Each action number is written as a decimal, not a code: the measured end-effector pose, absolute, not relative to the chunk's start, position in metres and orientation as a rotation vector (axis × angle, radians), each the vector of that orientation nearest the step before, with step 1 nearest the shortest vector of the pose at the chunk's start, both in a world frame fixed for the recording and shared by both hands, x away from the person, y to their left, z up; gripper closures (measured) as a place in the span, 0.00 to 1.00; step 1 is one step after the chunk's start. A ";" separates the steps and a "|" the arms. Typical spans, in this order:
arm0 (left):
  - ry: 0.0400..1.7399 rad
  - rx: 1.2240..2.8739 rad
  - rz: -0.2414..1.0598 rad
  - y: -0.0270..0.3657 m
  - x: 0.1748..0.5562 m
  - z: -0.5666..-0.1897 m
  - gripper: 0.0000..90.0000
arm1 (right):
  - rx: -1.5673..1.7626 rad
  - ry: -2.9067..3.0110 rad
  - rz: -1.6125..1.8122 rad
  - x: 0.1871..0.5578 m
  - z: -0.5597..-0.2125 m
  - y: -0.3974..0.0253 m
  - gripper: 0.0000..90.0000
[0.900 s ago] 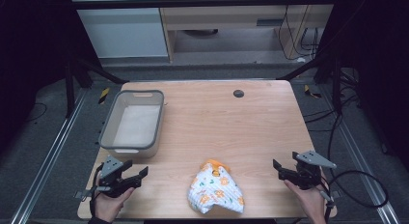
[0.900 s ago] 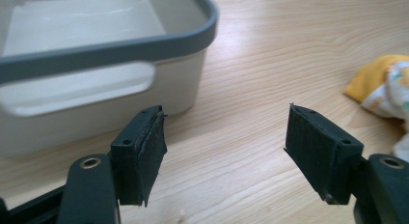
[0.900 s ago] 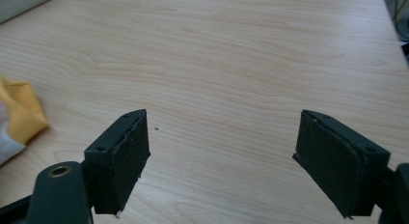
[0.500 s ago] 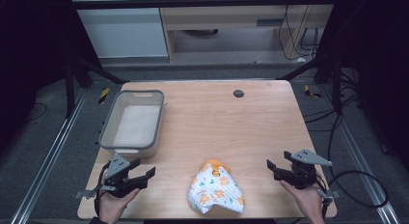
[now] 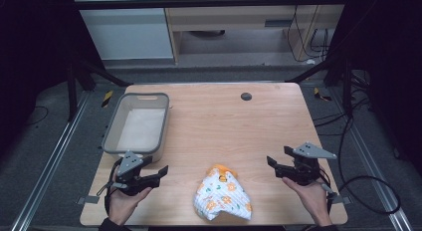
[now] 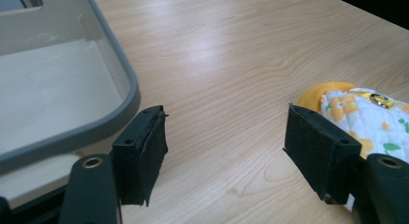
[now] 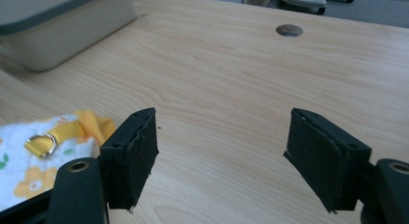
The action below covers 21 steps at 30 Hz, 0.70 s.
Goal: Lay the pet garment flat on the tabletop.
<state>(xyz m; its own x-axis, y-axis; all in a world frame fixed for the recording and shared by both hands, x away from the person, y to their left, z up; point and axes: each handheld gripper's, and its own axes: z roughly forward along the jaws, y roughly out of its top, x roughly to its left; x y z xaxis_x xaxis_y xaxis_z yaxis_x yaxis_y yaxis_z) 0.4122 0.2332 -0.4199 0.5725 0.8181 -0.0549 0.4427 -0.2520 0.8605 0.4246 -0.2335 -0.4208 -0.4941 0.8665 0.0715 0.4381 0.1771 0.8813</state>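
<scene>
Flanking the cloth (image 5: pixel 222 194), jaws wide, empty.

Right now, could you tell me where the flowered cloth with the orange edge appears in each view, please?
High view: the flowered cloth lies at the near table edge, between both grippers.
Left gripper view: at the right edge, partly behind the right-hand jaw.
Right gripper view: at the lower left, behind the left-hand jaw, its metal ring showing.
Shared landmark: the round hole in the tabletop.
</scene>
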 end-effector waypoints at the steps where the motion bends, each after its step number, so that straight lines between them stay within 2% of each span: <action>1: 1.004 1.896 0.514 0.227 0.416 -0.415 0.34 | 1.216 2.015 1.281 0.426 -0.417 -0.230 0.30; 9: 0.953 1.897 0.491 0.202 0.424 -0.406 0.34 | 1.175 2.039 1.332 0.427 -0.417 -0.215 0.31; 21: 0.925 1.987 0.423 0.180 0.423 -0.422 0.36 | 1.110 2.190 1.296 0.419 -0.433 -0.192 0.34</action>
<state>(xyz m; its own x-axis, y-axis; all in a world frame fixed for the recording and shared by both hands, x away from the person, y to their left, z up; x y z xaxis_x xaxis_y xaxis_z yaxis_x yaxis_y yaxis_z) 0.4226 0.1796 -0.4223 0.6649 0.7449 -0.0552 0.4460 -0.3366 0.8293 0.4190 -0.1919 -0.4329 -0.6248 0.7768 0.0790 0.4431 0.2695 0.8550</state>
